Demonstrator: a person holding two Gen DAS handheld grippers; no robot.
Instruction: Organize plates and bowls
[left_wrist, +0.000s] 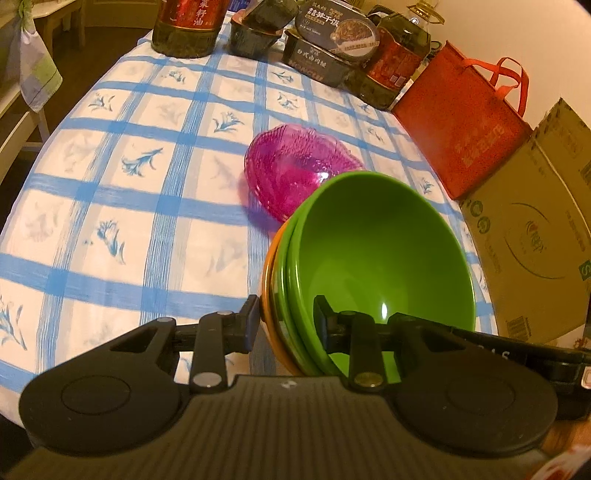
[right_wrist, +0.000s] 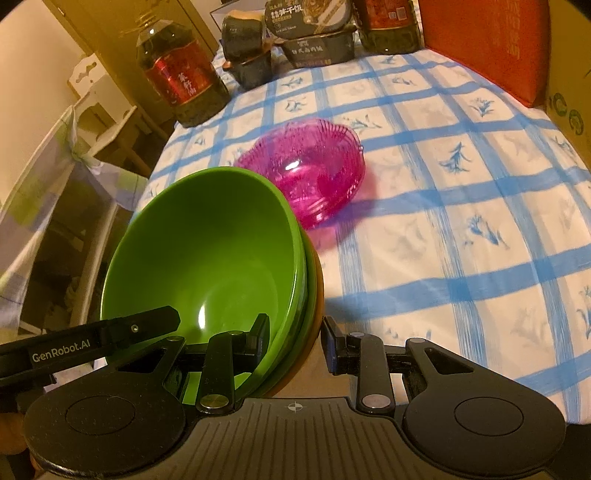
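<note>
Stack of nested bowls (left_wrist: 384, 251), green over orange, tilted above my counter (left_wrist: 110, 221), my left tool (left_wrist: 286, 314) clamped on one rim, my right tool (right_wrist: 295, 332) clamped on the opposite rim, pink glass bowl (right_wrist: 310, 173) just behind on the checked cloth, oil bottles beyond.

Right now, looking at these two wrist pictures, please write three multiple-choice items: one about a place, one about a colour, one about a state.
1. Where is the pink glass bowl?
A. On the checked tablecloth
B. Inside the cardboard box
C. In the red bag

2. What colour is the lowest bowl of the held stack?
A. Blue
B. Orange
C. White

3. How is the bowl stack held?
A. Lying free on the table
B. By one gripper only
C. By both grippers at opposite rims

Answers: 1 A, it stands on the cloth; 2 B, an orange edge shows under the green bowls; 3 C, left gripper and right gripper each clamp the rim.
</note>
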